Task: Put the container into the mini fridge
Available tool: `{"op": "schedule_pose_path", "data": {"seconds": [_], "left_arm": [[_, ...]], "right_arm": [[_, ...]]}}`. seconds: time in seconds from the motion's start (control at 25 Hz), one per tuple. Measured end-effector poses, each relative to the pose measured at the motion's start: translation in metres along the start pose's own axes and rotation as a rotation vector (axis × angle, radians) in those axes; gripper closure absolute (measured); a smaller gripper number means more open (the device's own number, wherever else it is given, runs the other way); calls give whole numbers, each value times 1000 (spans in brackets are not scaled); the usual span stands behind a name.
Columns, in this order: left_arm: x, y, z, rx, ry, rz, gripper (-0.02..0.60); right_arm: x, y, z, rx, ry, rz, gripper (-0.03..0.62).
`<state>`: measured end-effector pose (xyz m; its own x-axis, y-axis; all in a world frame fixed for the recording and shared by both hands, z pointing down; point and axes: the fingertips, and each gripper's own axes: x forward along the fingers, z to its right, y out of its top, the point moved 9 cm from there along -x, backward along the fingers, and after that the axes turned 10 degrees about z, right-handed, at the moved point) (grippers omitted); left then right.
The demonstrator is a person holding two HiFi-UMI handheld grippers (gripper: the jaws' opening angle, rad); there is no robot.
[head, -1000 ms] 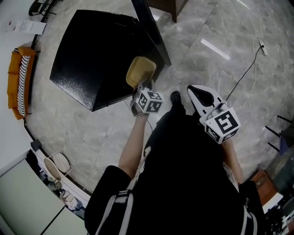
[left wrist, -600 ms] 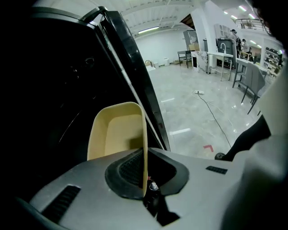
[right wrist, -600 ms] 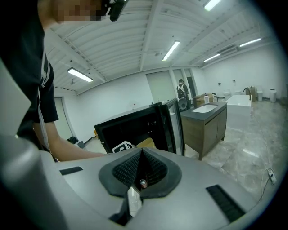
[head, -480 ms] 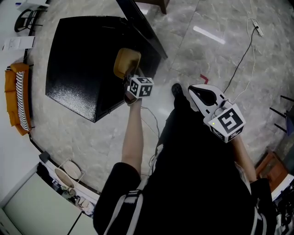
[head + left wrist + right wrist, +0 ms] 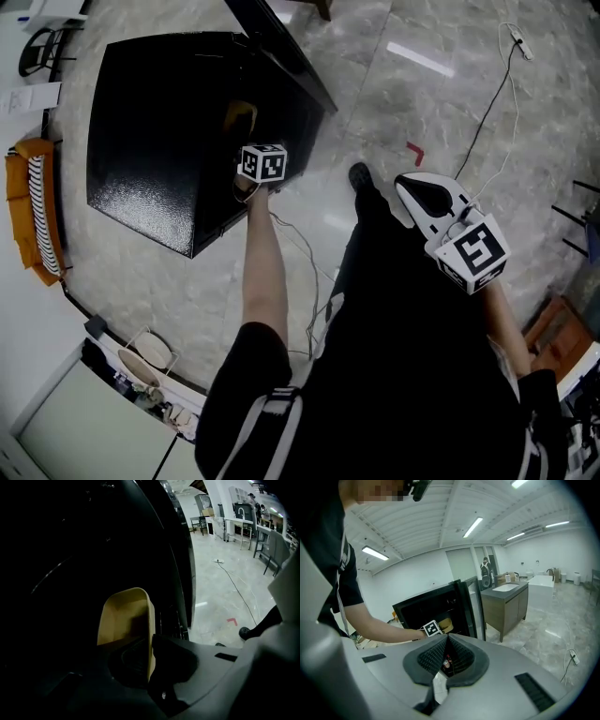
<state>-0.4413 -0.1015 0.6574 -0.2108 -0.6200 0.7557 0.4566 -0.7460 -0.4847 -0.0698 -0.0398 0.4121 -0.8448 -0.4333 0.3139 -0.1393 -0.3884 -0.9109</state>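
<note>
Over the last second you have carried the container from the open air in front of the mini fridge into its dark opening, your left arm stretching forward as you went; from the head view only a dim patch of its tan wall now shows, just past the front edge and beside the open door. Your left gripper remains clamped on the container's side wall, one jaw inside the tub and one outside, so nothing has been let go. Whether the base already sits on a shelf is lost in the dark interior. By my reading, the carry is nearly finished and what remains is to set it down and release. Your right gripper hangs by your side with its jaws pressed together on nothing, well clear of the fridge
</note>
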Motion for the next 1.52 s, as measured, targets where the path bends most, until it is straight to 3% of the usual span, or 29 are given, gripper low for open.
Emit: {"op": "schedule_pose_path", "data": {"seconds": [0.32, 0.6, 0.88, 1.16, 1.52], "left_arm": [[25, -20, -12, -34, 6, -73, 540], [46, -29, -17, 2, 17, -132, 540], [52, -31, -16, 16, 12, -140, 540], [48, -35, -14, 6, -11, -157, 390], [24, -24, -9, 11, 37, -120, 360]], "right_arm": [[-9, -5, -1, 10, -37, -23, 576], [-18, -12, 3, 27, -75, -20, 576], [-21, -15, 5, 36, -89, -49, 576], [-19, -14, 6, 38, -76, -39, 576], [-25, -10, 13, 30, -45, -17, 576]]}}
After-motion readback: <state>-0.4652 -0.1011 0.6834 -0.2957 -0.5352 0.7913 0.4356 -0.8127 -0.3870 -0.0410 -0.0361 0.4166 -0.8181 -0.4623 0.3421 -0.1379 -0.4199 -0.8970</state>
